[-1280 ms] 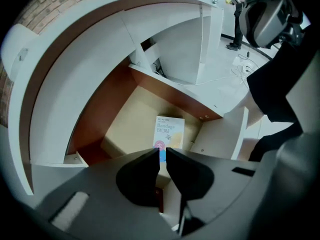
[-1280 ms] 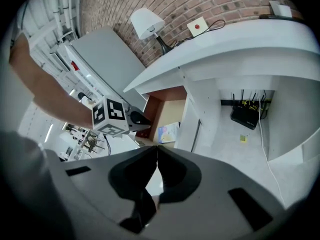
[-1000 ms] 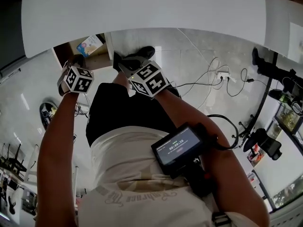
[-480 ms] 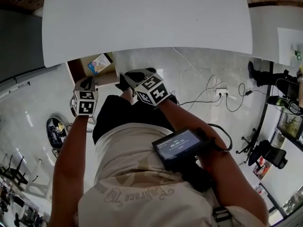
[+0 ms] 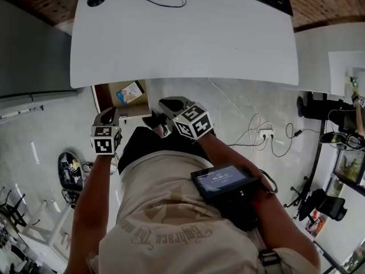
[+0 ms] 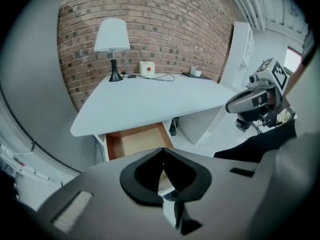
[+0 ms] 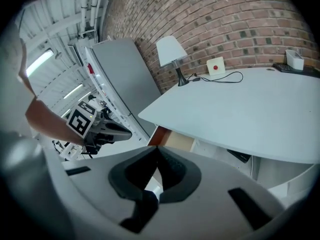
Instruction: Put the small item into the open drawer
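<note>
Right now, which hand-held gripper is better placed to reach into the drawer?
Probably left: the left hand-held gripper sits just before the drawer front, shut and empty. The right hand-held gripper is off its right side.

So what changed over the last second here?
The left gripper and the right gripper both drew up and back from the open drawer, and the left one rolled. Nothing was gripped or released: both pairs of jaws stay shut and empty. The small item still lies in the drawer.
</note>
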Available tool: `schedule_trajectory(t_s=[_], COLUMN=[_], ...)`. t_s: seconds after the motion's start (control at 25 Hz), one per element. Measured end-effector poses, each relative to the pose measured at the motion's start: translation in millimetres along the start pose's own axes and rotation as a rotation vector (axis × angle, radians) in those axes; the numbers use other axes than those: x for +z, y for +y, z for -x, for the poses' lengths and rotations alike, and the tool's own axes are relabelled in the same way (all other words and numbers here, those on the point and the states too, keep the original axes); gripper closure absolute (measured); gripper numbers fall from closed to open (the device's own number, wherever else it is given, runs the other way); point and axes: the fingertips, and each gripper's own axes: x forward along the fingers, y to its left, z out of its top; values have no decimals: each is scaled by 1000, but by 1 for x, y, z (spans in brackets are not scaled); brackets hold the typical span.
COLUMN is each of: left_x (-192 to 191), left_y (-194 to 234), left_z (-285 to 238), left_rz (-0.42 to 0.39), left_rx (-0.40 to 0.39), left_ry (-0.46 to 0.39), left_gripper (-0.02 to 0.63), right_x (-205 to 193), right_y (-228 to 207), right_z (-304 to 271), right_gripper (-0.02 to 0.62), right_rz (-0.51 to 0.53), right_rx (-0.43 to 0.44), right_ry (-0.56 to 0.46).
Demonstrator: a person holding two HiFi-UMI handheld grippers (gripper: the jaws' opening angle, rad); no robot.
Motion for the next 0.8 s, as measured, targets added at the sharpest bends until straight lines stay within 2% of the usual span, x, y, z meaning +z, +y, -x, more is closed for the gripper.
schedule_trajectory(t_s=[0.28,0.56,0.8], left_x=[33,67,90], left_y=[-21,-35,-14], left_z=[20,56,81], left_rz=[76,157,167], left_rx=[-75,-167,-133], left_ry=[-146,-309,-388], left_gripper=[600,600,600], right_x=[33,74,109], right_y=[2,13,30], right_z=[23,47,49], right_gripper=[589,589,589], right_rz=[35,98,162], right_rx=[-16,5,42], right_ry=[-76,-164,-230])
